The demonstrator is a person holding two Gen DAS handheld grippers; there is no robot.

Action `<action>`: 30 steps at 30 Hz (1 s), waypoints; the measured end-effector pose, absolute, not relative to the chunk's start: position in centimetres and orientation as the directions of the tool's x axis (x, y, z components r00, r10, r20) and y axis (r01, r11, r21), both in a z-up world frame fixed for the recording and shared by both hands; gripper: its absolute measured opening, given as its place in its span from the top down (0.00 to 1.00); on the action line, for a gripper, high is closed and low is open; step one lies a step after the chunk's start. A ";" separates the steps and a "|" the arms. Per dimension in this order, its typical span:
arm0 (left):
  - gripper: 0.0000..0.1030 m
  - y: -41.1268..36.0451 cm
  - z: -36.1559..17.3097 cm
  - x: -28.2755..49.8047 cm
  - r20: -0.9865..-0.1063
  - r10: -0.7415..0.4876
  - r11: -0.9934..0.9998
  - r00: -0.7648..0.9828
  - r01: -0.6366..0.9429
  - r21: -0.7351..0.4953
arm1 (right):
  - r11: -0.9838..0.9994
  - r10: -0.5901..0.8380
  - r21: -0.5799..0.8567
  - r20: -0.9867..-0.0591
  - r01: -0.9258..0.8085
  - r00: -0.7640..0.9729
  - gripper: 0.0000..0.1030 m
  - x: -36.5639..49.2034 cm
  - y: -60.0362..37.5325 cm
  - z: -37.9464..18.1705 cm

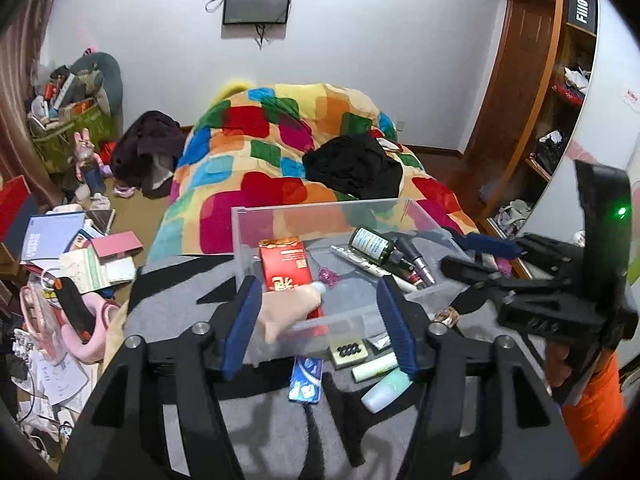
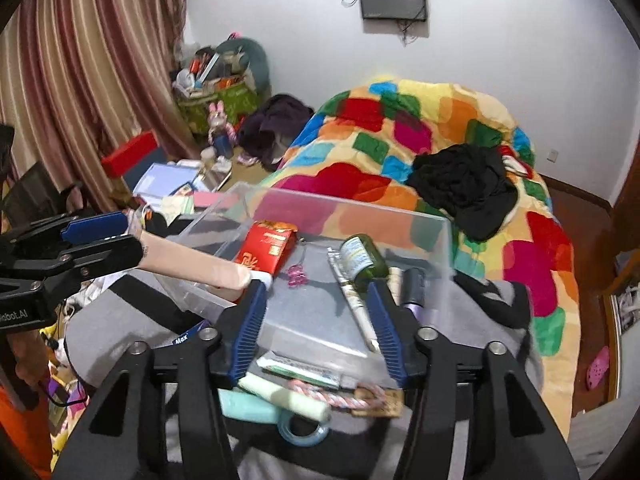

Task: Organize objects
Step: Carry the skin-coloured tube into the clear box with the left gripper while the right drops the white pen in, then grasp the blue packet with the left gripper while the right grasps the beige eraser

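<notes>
Inside the clear plastic bin (image 1: 424,220) on the bed lie a red packet (image 1: 285,262), a green bottle (image 1: 370,245), a pink clip (image 1: 330,274) and a pen (image 2: 354,300). Left tool (image 1: 320,320) grasps a beige tube (image 2: 192,266) over the bin's edge; right tool (image 2: 318,320) hangs released above it.

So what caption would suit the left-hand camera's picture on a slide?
Left gripper lowers a beige tube into a clear box already holding a red packet and green bottle.
</notes>
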State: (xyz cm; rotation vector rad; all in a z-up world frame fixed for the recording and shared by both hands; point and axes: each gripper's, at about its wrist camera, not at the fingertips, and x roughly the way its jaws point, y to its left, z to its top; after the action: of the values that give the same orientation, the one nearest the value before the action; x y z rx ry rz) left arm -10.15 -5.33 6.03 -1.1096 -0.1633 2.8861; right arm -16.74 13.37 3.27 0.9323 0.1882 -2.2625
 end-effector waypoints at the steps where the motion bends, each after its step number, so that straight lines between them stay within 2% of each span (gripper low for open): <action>1: 0.37 -5.4 6.0 -9.9 -0.664 0.077 -0.994 -0.744 -0.002 -0.112 | -0.765 -0.533 0.118 -0.666 0.633 -0.521 0.46 -16.6 13.8 3.4; 4: 0.32 -5.4 5.2 -8.8 -0.670 0.057 -0.995 -0.740 0.009 -0.094 | -0.778 -0.527 0.123 -0.660 0.616 -0.534 0.46 -16.0 15.3 3.3; 12: 0.32 -5.2 1.3 -7.5 -0.732 0.035 -0.998 -0.680 0.021 -0.067 | -0.813 -0.477 0.132 -0.709 0.567 -0.520 0.45 -15.5 17.7 0.2; 23: 0.32 -5.6 -5.0 -8.8 -0.833 0.050 -0.995 -0.551 0.048 -0.092 | -0.846 -0.384 0.118 -0.811 0.519 -0.441 0.45 -16.9 18.0 -5.8; 29: 0.46 -4.3 -5.8 -10.3 -0.849 0.052 -0.998 -0.526 0.012 -0.068 | -0.854 -0.349 0.081 -0.822 0.515 -0.450 0.45 -17.3 16.9 -6.8; 30: 0.49 -4.1 -5.9 -10.6 -0.850 0.047 -0.998 -0.524 0.012 -0.062 | -0.854 -0.351 0.084 -0.822 0.514 -0.449 0.48 -17.4 16.9 -6.8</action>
State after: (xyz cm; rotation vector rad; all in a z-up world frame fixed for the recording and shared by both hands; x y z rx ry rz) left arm -10.61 -4.11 -5.86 -1.5227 -0.0934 2.7235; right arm -17.42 16.88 -6.81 1.2449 0.2409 -2.2982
